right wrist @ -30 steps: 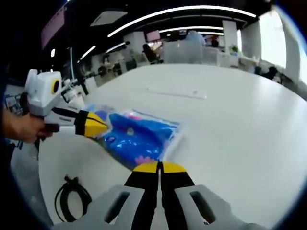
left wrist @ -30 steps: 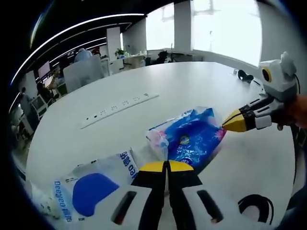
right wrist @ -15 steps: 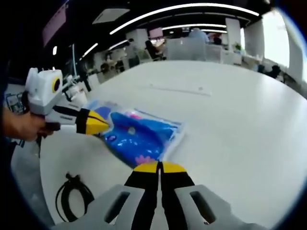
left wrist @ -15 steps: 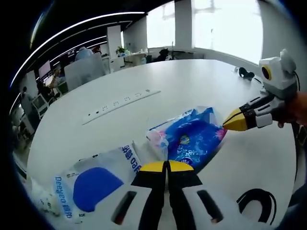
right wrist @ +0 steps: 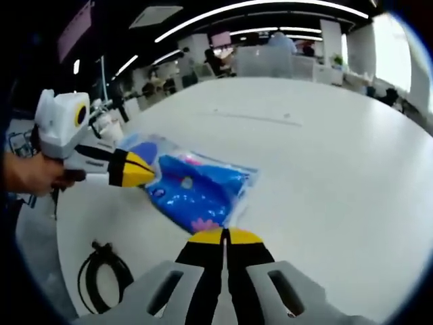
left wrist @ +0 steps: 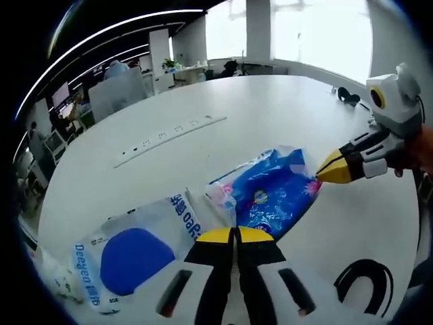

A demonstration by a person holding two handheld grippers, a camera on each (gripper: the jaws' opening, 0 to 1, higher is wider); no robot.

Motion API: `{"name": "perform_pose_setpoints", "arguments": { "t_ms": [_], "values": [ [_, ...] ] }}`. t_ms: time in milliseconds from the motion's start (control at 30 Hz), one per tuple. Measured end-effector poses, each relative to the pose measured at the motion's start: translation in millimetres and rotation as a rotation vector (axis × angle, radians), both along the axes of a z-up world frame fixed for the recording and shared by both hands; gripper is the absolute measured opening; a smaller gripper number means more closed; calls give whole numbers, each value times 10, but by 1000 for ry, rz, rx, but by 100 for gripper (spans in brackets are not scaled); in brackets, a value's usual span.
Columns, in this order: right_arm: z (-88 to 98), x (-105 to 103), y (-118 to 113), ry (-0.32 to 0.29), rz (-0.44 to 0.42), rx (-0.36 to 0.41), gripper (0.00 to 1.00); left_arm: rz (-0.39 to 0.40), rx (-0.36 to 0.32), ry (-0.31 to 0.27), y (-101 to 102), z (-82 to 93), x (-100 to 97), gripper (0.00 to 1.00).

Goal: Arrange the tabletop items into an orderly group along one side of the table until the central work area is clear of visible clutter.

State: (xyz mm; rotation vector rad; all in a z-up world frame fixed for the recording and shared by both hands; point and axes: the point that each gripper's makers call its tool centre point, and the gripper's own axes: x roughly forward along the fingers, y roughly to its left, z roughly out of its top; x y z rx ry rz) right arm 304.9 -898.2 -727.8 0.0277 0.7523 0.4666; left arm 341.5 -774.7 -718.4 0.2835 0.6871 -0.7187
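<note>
A blue plastic packet [left wrist: 270, 193] lies on the round white table [left wrist: 270, 115], and a white pouch with a blue oval [left wrist: 135, 254] lies to its left. My left gripper [left wrist: 235, 235] is shut and empty, its yellow tips just short of the gap between the two. My right gripper [left wrist: 336, 169] comes in from the right, shut, with its tip at the packet's far corner. In the right gripper view my right gripper [right wrist: 224, 235] is shut and empty just short of the blue packet [right wrist: 196, 189]. The left gripper [right wrist: 139, 169] points at the packet's left edge.
A coiled black cable [left wrist: 365, 288] [right wrist: 105, 271] lies on the table near the person's side. A long white power strip [left wrist: 169, 139] [right wrist: 257, 117] runs across the middle. A black headset [left wrist: 345, 97] sits near the far edge. Crumpled white wrap [left wrist: 57, 284] lies beside the pouch.
Both views have shifted a little with the hands. In the right gripper view the left gripper's tip has edged slightly toward the blue packet. The packet and pouch lie as before.
</note>
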Motion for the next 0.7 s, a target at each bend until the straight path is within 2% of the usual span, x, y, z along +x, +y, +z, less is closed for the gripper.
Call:
{"name": "perform_pose_setpoints", "arguments": {
  "t_ms": [700],
  "values": [
    [-9,52,-24,-2,2,-13,0,20,-5,5,-29,-20,44,3]
  ]
}}
